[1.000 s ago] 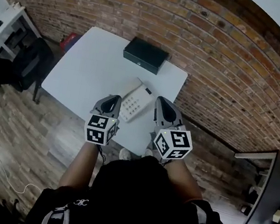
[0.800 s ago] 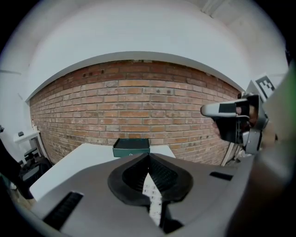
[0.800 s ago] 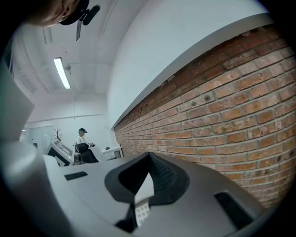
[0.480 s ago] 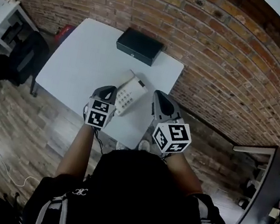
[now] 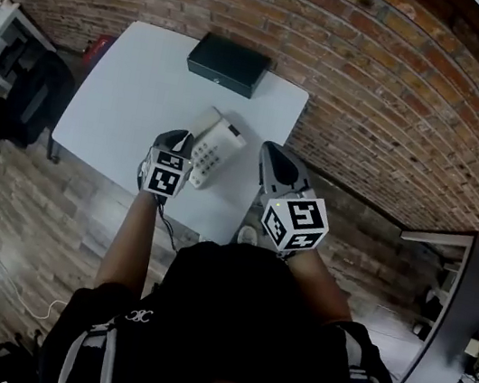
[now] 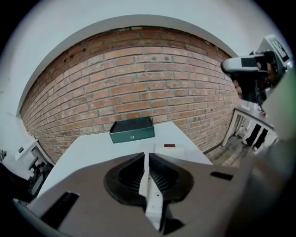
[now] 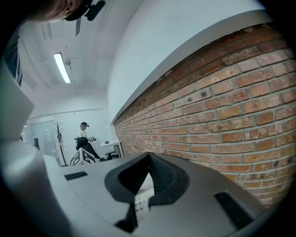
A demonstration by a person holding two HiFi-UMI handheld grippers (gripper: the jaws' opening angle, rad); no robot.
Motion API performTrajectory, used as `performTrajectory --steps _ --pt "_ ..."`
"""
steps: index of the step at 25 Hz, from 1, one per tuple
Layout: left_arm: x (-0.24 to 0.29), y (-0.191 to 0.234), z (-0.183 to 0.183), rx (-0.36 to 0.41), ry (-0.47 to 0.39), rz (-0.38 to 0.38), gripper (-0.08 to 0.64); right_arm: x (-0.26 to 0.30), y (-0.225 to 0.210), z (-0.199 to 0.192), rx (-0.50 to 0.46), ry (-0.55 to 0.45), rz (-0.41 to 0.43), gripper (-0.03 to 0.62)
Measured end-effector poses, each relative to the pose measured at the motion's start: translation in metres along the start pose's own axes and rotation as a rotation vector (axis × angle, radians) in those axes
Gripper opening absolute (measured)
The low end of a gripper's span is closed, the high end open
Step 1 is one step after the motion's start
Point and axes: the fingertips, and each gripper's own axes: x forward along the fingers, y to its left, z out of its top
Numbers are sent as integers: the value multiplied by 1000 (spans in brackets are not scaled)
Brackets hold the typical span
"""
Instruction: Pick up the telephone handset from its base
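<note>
Nearest, shut tight and holding nothing: left gripper, just beside the base, and right gripper, by the table edge. Lying on that base: the handset. Farther back, a black box. Could knock the handset off if pushed in with jaws shut.

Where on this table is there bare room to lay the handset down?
The table is bare on its left half, from the dark box to the near edge. A narrower strip lies between box and telephone. The near-right corner is crowded: telephone, left gripper, right gripper.
</note>
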Motion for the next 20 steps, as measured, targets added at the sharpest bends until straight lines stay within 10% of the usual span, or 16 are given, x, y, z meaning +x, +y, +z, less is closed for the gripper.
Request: performTrajectory --steps 20 --pt "70 9 -39 99 209 -148 206 -5 -36 -12 48 28 -107 -2"
